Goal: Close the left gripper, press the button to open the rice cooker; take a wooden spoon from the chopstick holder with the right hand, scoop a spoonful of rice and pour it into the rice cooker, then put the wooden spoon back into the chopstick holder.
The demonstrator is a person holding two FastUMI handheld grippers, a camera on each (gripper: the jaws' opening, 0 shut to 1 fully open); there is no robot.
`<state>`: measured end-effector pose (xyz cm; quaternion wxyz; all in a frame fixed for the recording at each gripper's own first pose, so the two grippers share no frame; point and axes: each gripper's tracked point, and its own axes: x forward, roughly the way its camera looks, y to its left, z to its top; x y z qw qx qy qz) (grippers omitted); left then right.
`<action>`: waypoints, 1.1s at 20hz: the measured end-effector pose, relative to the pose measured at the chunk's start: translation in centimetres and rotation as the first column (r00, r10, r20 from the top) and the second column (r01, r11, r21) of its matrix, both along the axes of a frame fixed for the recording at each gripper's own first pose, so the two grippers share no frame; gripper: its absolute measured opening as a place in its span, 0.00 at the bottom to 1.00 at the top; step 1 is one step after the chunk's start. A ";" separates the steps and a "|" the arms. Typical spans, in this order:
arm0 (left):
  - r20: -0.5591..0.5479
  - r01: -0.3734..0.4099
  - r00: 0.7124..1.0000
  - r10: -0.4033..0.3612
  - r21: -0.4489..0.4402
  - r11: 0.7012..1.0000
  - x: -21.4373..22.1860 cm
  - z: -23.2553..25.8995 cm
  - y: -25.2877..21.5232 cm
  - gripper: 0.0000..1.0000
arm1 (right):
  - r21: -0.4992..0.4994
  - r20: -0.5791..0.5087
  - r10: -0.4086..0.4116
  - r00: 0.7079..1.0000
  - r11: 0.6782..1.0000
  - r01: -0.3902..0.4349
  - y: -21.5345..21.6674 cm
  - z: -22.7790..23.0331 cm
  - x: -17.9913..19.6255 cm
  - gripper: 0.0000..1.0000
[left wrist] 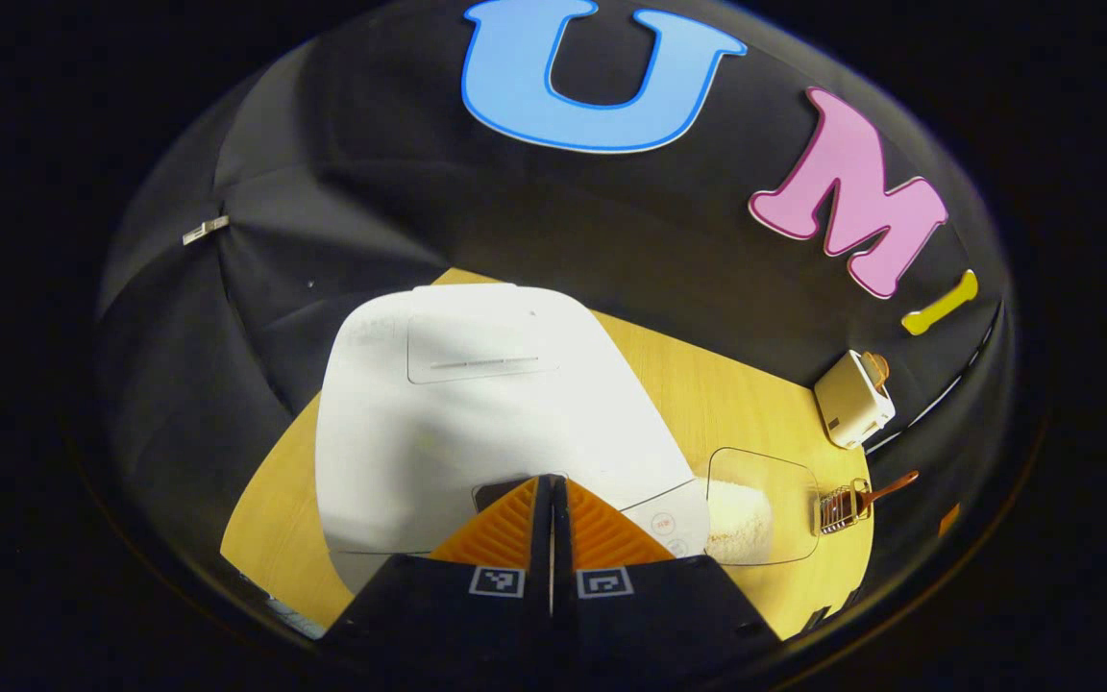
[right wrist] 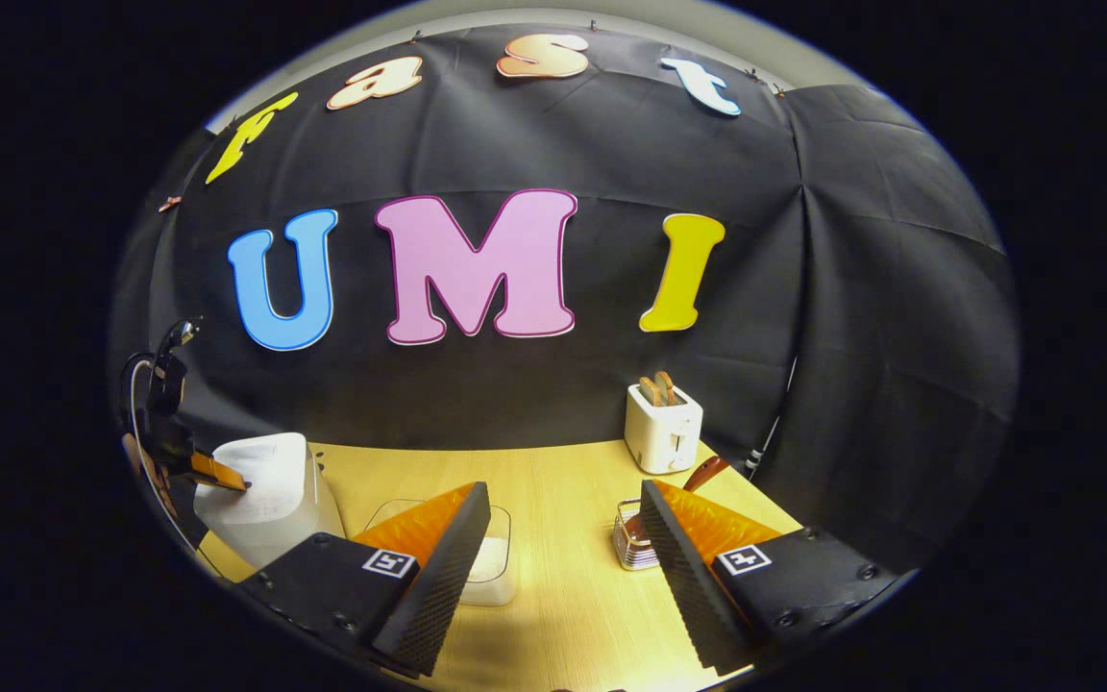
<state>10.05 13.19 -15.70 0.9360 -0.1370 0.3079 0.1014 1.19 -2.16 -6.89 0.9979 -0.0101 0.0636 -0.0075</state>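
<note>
The white rice cooker (left wrist: 477, 384) stands with its lid down in the left gripper view. My left gripper (left wrist: 552, 482) is shut, and its tips rest at the cooker's front edge beside a dark button (left wrist: 491, 492). In the right gripper view the cooker (right wrist: 260, 500) is at the far left, with the left gripper (right wrist: 217, 471) on top of it. My right gripper (right wrist: 563, 492) hangs open and empty above the table. The wire chopstick holder (right wrist: 628, 543) with the wooden spoon (right wrist: 707, 473) sits just behind its right finger. A clear box of rice (left wrist: 760, 509) lies between cooker and holder.
A white toaster (right wrist: 664, 428) with two slices of toast stands at the back right of the wooden table (right wrist: 563, 461). The black cloth wall closes in the back and the right side. The table's front edge runs just below both grippers.
</note>
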 end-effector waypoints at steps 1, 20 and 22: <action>-0.017 0.001 1.000 -0.002 -0.017 1.000 0.0 0.2 -0.1 0.06 | 0.001 -0.002 0.005 1.000 1.000 -0.005 0.2 -0.2 0.0 0.97; 0.401 0.064 0.898 -0.179 0.283 0.957 -0.7 14.9 0.5 0.05 | -0.029 0.039 -0.123 0.992 0.992 0.124 -0.5 1.9 -1.6 0.98; 0.411 0.099 0.888 -0.207 0.269 0.958 -2.0 14.9 -0.1 0.05 | -0.020 0.053 -0.157 0.986 0.987 0.159 -0.9 2.5 -1.7 0.98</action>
